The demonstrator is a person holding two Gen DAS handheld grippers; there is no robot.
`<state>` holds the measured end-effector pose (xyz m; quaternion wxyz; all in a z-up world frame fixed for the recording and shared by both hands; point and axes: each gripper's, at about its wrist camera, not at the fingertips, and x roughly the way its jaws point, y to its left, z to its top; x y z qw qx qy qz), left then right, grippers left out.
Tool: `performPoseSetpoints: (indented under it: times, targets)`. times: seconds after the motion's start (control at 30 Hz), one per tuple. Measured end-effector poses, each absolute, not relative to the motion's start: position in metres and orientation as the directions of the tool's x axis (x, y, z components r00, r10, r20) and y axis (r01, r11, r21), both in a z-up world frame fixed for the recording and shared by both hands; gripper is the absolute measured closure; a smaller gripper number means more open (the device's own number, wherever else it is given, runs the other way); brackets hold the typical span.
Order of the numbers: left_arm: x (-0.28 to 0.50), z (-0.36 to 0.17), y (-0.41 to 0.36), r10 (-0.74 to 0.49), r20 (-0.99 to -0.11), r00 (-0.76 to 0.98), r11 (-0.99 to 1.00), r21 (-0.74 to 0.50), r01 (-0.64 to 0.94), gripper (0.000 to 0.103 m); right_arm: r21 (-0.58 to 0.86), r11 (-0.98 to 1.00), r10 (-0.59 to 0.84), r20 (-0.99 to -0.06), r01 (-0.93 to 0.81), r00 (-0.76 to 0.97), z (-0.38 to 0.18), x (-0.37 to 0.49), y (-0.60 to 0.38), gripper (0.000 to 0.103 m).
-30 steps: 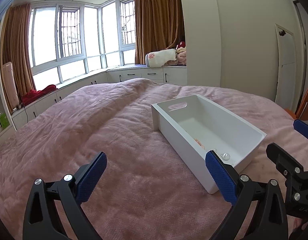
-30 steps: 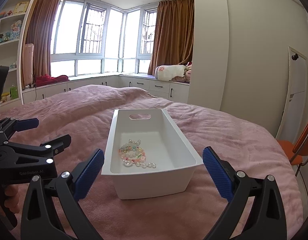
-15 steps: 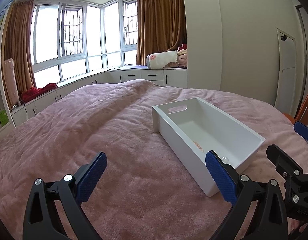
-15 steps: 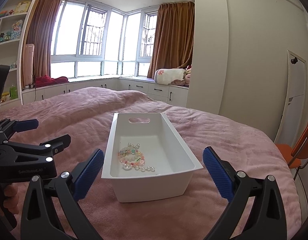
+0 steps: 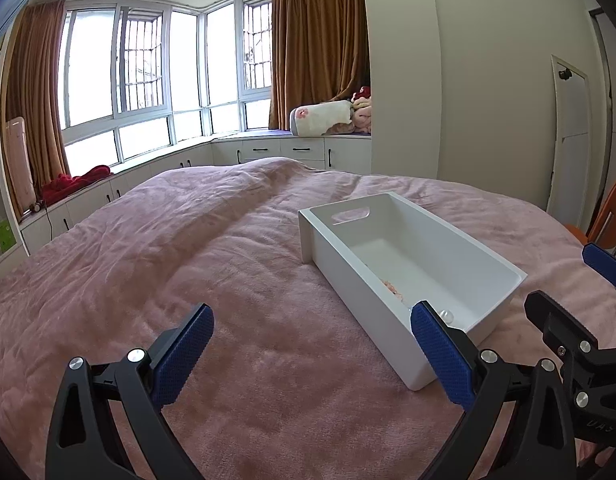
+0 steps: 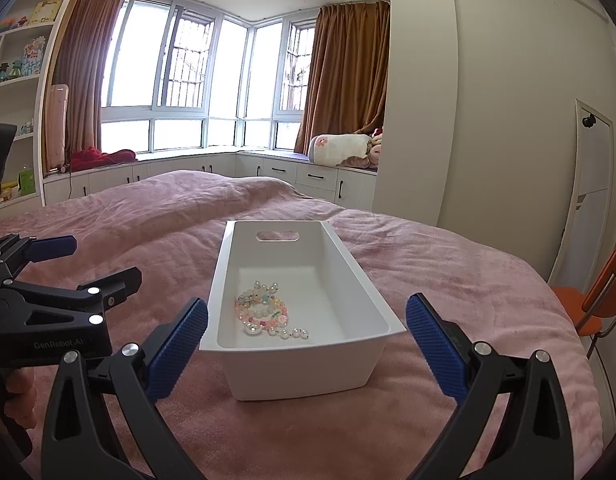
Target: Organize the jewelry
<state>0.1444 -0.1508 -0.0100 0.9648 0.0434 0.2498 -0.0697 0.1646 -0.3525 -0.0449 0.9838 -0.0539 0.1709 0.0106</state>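
1. Nearest in the right wrist view, the right gripper (image 6: 307, 332) has its blue-padded fingers spread wide apart, holding nothing, poised above the pink bedspread (image 6: 448, 280).
2. In the left wrist view, the left gripper (image 5: 312, 344) is likewise spread wide and holds nothing; its right finger overlaps the near corner of the bin from this angle.
3. At 9 o'clock in the right wrist view, the left gripper's black body shows, with part of a hand (image 6: 21, 396) at its grip.
4. At 12 o'clock from the right gripper, a white rectangular bin (image 6: 308, 364) sits on the bedspread, its long axis running away from the camera and a handle slot in its far wall.
5. The beaded jewelry (image 6: 263, 312), pale pink, white and pastel beads in a loose heap, lies on the bin's floor towards the near left.
6. From the left gripper the bin (image 5: 360, 320) lies at about 2 o'clock, with only a few beads visible over its wall.
7. At 3 o'clock in the right wrist view, an orange chair (image 6: 596, 300) stands beside the bed.
8. Farthest, at 12 o'clock, a bay window (image 6: 179, 76) with brown curtains (image 6: 344, 76) rises above white cabinets.
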Motion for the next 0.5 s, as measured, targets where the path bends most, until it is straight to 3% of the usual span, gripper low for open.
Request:
performPoseSetpoints:
  times: [0.5]
  targets:
    - [0.1403,-0.0082,-0.1535,-0.119,-0.463,0.879,0.984,0.061,0.165,0.003,-0.104,0.994,0.001,-0.339,-0.038,0.941,-0.0454,0.1653,-0.3524,0.005]
